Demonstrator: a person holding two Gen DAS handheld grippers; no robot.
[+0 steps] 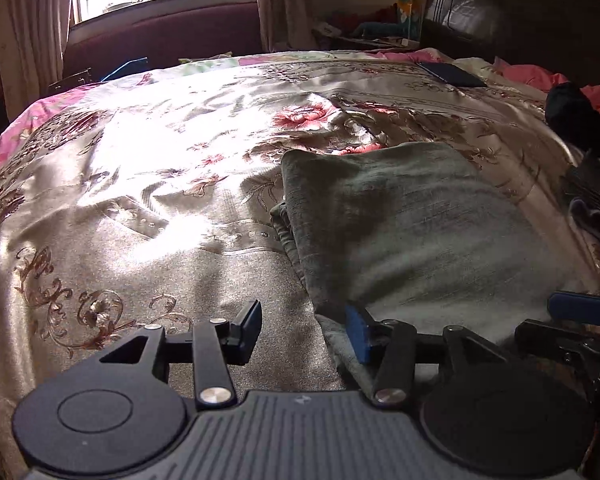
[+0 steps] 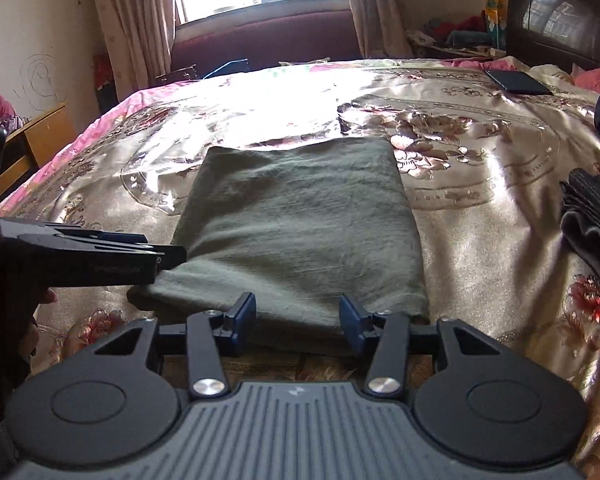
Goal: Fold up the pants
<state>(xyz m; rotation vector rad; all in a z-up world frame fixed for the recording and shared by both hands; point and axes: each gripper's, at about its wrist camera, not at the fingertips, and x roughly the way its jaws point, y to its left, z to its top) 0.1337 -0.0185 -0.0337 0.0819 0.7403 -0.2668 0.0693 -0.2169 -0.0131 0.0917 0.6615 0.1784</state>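
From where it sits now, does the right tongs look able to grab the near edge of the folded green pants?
Probably yes. The right tongs stand open right at the near edge of the folded green pants, with nothing between them. The left tongs sit off at the pants' left corner, out of the way.

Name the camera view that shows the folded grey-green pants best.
The right wrist view: the folded pants lie centred, all four edges visible. The left wrist view shows them off to the right, their near edge hidden behind the left gripper.
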